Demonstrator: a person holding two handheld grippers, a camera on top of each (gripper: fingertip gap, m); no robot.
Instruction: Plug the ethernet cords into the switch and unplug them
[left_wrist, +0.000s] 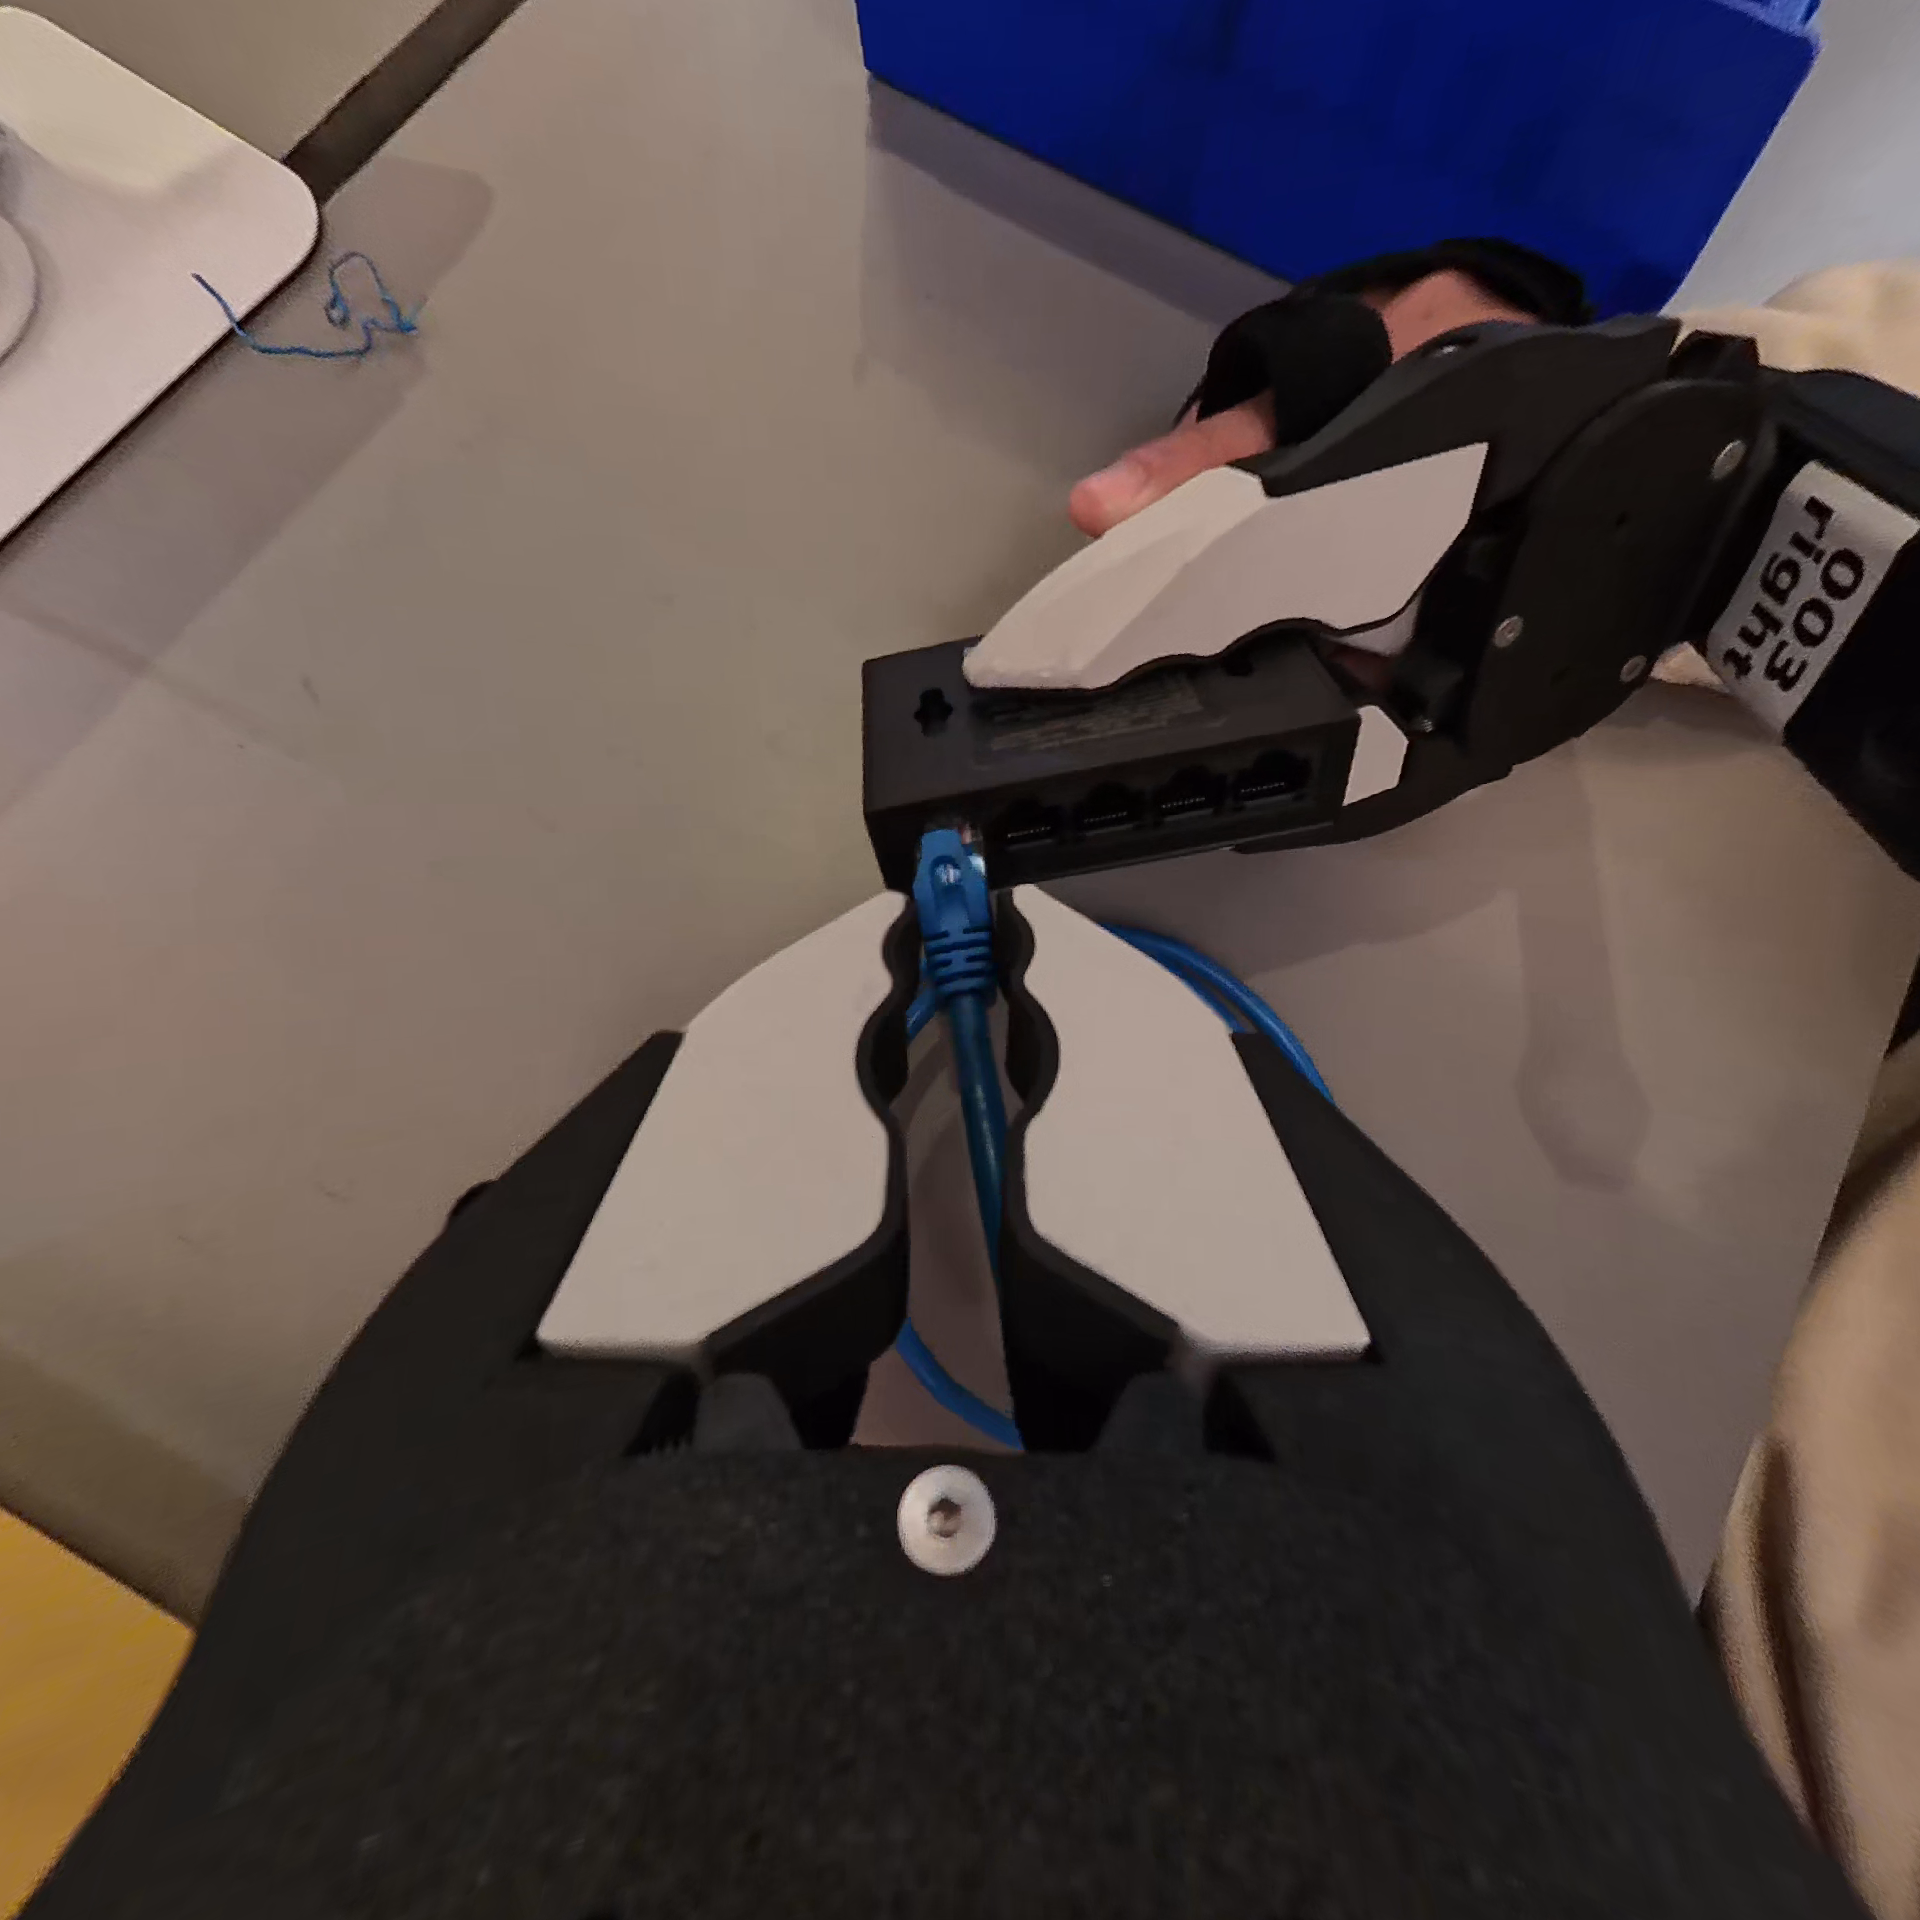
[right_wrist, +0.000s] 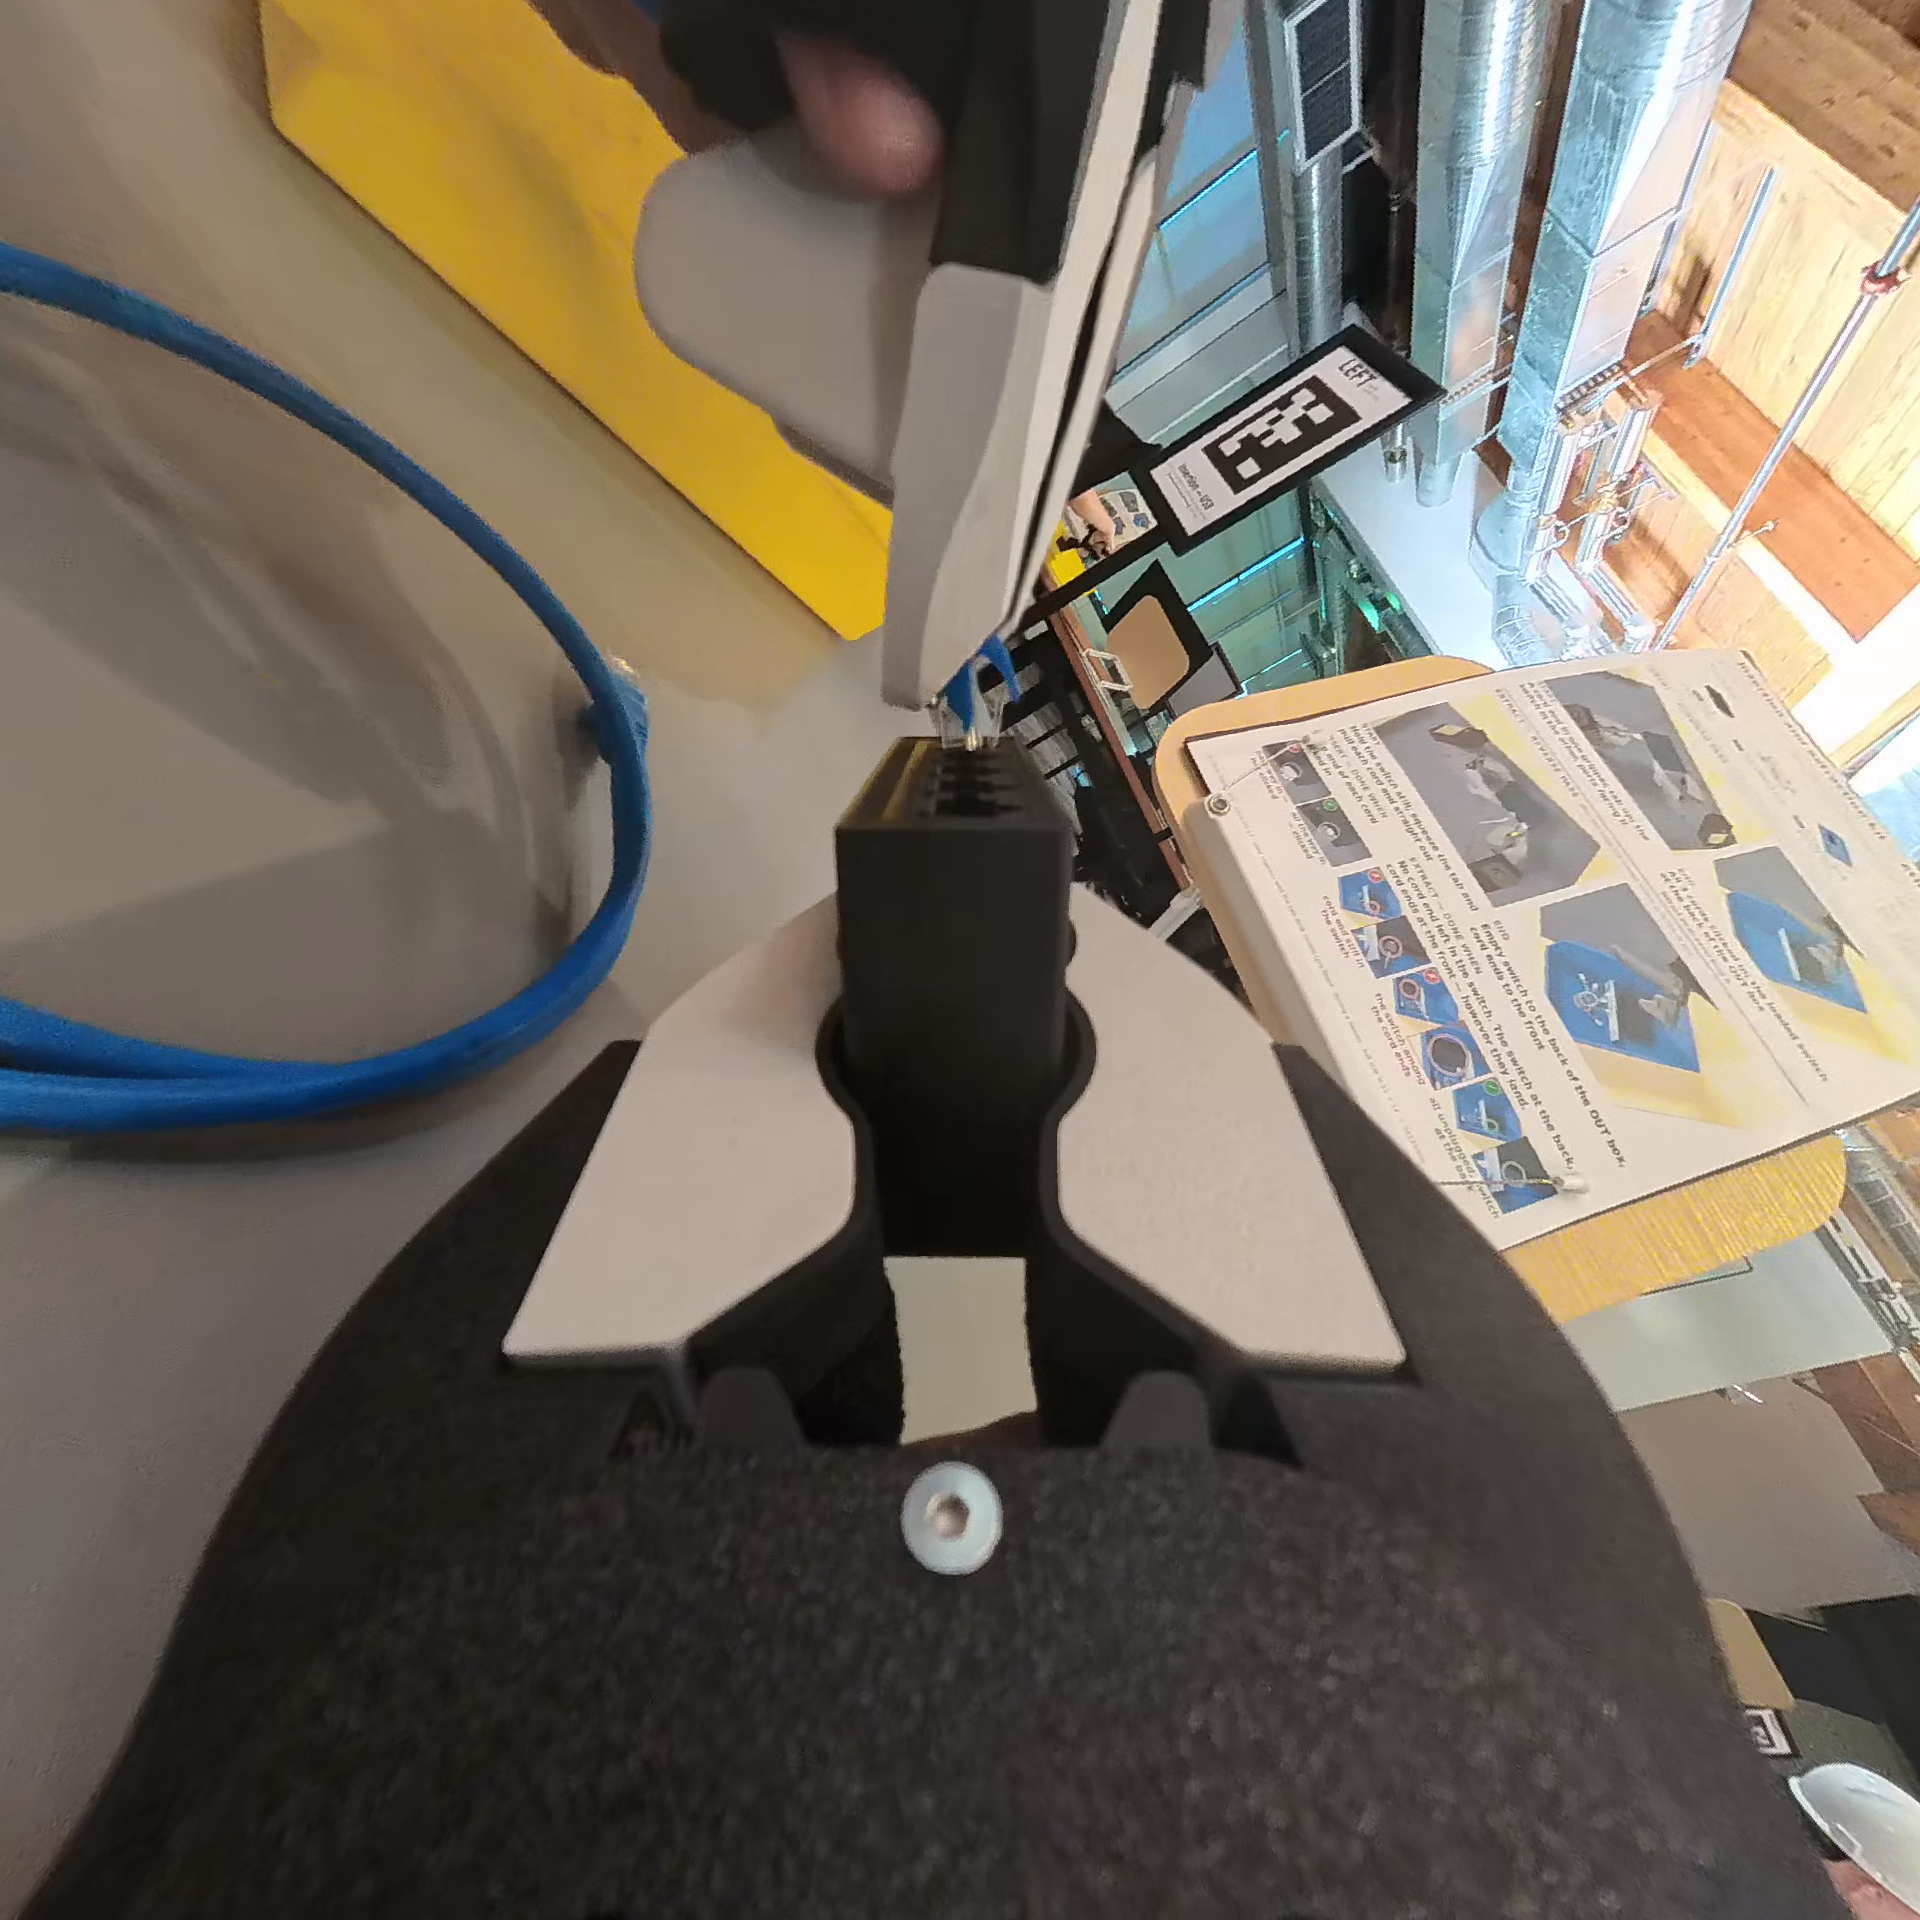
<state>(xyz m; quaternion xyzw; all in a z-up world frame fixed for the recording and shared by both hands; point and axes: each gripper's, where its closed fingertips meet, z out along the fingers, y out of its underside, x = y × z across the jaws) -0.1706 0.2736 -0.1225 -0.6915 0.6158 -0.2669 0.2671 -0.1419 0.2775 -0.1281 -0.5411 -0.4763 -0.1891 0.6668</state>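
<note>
- Nearest the left wrist camera, the left claw (left_wrist: 954, 935) is closed on the blue ethernet cord (left_wrist: 958, 961) behind its plug.
- At 12 o'clock, the plug sits at the switch (left_wrist: 1101, 774)'s end port; seating depth unclear.
- At 2 o'clock, the right claw (left_wrist: 1174, 727) clamps the switch above the table (left_wrist: 520, 727).
- Step: insertion or extraction, probably; next move needs straight axial travel.

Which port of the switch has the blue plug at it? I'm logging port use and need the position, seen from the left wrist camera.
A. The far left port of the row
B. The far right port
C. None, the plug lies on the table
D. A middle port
A: the blue plug sits at the leftmost opening of the switch; the other four ports are empty.
</note>
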